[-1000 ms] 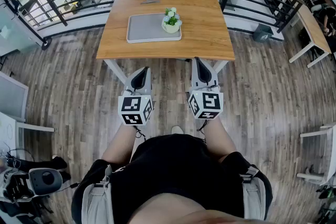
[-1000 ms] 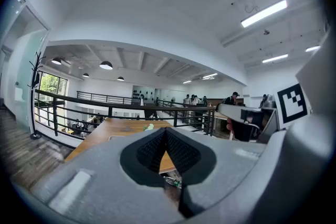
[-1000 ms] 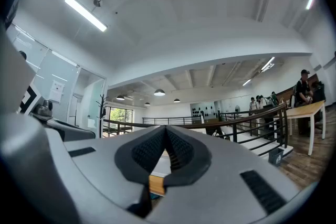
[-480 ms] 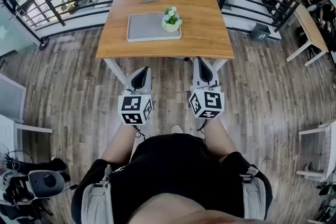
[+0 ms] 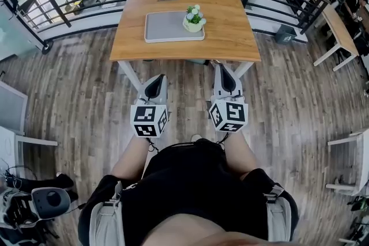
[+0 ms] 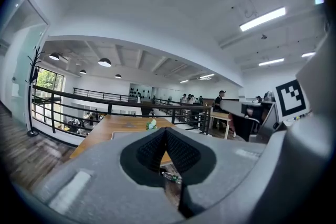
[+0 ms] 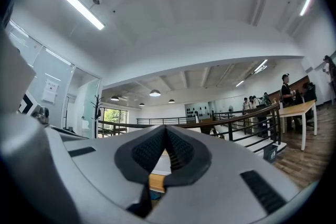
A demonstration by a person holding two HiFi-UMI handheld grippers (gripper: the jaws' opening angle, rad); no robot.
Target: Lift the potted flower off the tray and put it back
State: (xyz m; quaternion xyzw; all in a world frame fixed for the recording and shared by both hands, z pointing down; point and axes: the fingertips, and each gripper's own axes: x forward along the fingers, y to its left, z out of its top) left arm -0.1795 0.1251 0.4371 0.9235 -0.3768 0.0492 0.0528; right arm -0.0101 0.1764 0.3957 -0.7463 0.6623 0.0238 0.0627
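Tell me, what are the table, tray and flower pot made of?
Table: wood or wood veneer, judging by the warm brown colour and faint grain streaks; low sheen.
Tray: plain matte grey with a raised rim; plastic or painted metal, cannot tell which.
Flower pot: smooth cream surface, probably ceramic, possibly plastic.

No word, number or brand can be read anywhere. The marker cubes (image 5: 149,120) on the left tongs (image 5: 155,79) and right tongs (image 5: 221,69) carry only black-and-white square patterns — codes, not letters — and a white wall notice (image 7: 51,91) is too small to read.
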